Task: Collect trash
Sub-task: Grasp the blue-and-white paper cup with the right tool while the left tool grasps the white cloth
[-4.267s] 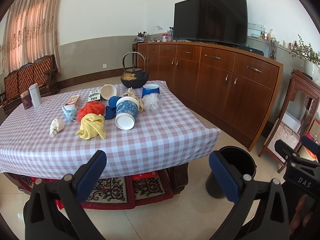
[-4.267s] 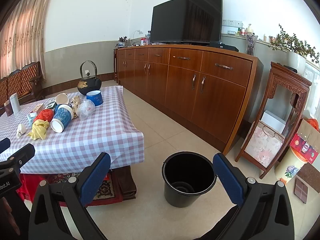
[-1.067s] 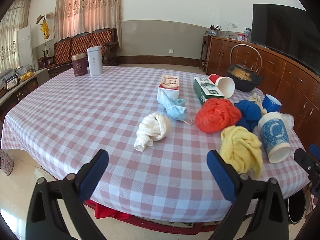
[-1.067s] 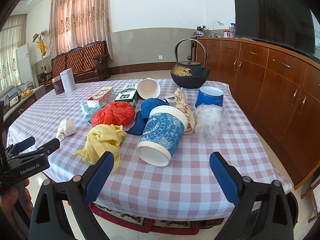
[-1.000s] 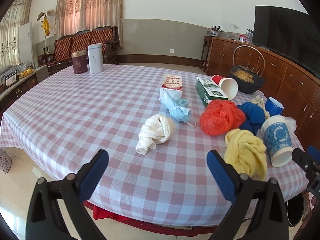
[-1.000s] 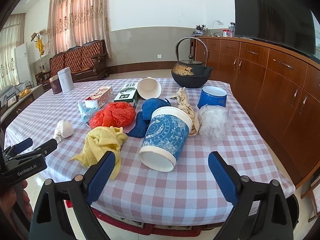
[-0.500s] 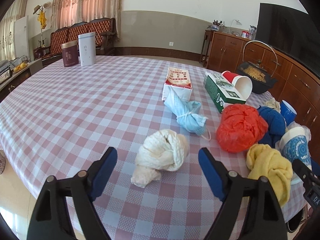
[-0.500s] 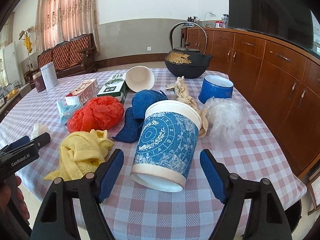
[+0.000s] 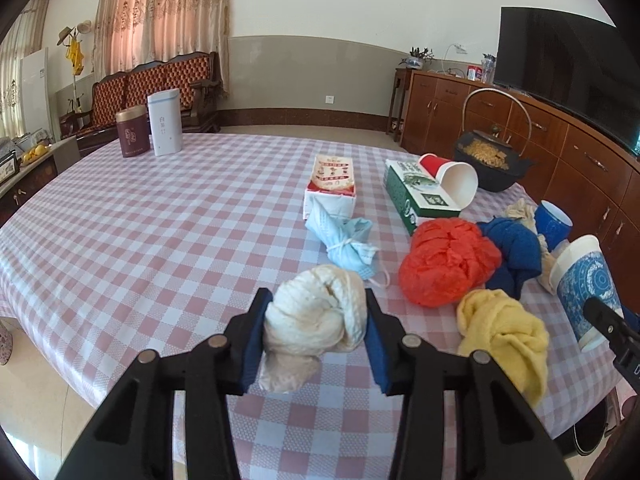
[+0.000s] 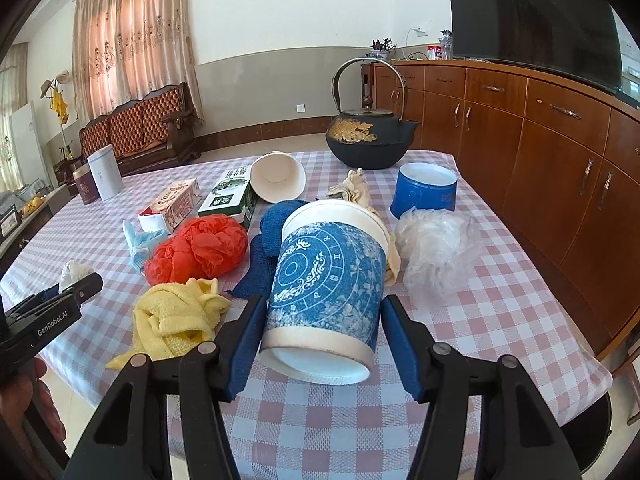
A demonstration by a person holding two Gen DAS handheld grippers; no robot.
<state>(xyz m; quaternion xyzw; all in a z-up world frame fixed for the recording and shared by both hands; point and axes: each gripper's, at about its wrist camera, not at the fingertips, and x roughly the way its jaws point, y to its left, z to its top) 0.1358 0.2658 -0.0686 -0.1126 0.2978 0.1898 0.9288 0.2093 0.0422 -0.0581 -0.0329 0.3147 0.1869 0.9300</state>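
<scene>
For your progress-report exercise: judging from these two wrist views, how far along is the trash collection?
Done: nothing visibly binned.

In hand: the left gripper pinches the cream knotted cloth wad; the right gripper brackets the tipped blue-patterned paper cup.

Left on the checked tablecloth: the red crumpled plastic bag, yellow cloth and light-blue face mask.

Cream cloth wad [image 9: 316,320]: crumpled and knotted, sat on the checked tablecloth [image 9: 140,240] near its front edge. Blue patterned paper cup [image 10: 326,276]: lay tipped on its side, white base toward the camera, beside a yellow rag [image 10: 176,316]. Behind these lay a red plastic bag [image 10: 200,248], a balled blue face mask [image 9: 344,240], a dark blue cloth [image 9: 516,252] and a clear plastic wad [image 10: 436,252].
</scene>
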